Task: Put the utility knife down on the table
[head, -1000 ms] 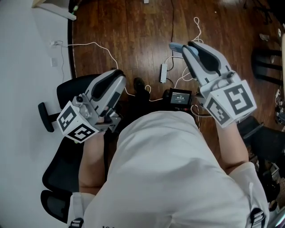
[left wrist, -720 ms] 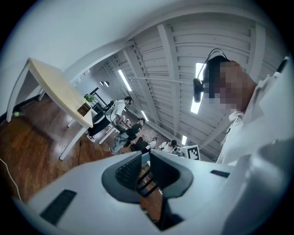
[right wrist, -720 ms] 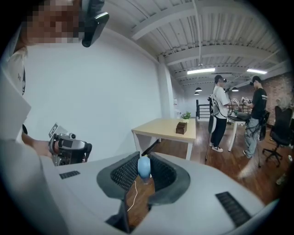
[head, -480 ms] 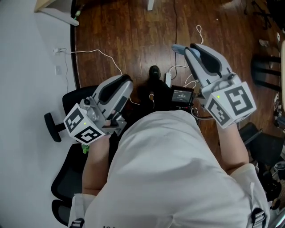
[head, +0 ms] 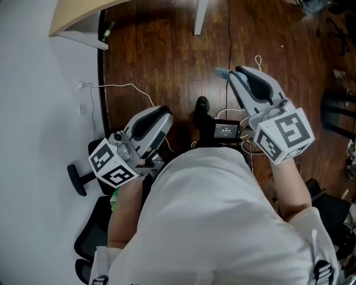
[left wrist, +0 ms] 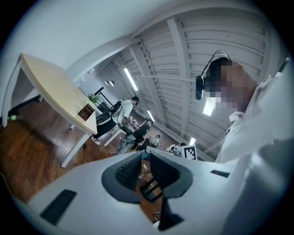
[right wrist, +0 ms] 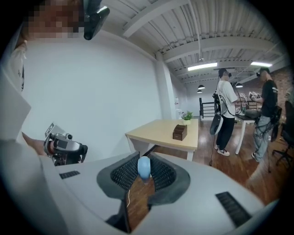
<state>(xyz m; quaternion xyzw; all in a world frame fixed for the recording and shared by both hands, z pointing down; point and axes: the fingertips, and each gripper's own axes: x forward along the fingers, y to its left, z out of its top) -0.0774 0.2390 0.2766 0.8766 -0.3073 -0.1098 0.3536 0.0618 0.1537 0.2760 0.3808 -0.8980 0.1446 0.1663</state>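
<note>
**Knife clamped in right tongs, not yet on counter**

Compared head view against a second ago. Found more of the tan counter (head: 78, 14) at upper left of frame, plus a white leg (head: 201, 16) newly at top centre. Found the black chair (head: 83, 245) slid toward lower left. Found a dark shoe (head: 202, 104) moved rightward to frame centre, beside the small display unit (head: 225, 130). Logged left tongs (head: 161, 114) shifted right and down in the frame. Logged right tongs (head: 236, 72) much where they were, at upper right.

Read right tongs as clamped on the utility knife (right wrist: 144, 167): pale blue end pinched between the ribbed pads, in the air over the wooden floor (head: 167, 50), apart from the counter. Read left tongs as slightly apart, nothing between the pads, only floor through the gap.

Containers: noted one small brown box (right wrist: 179, 132) standing on the counter, right of centre in the right gripper view. Could not tell its contents. Noted a small potted plant (right wrist: 187, 115) behind it. Noted two standing persons (right wrist: 226, 110) at right of that view.
</note>
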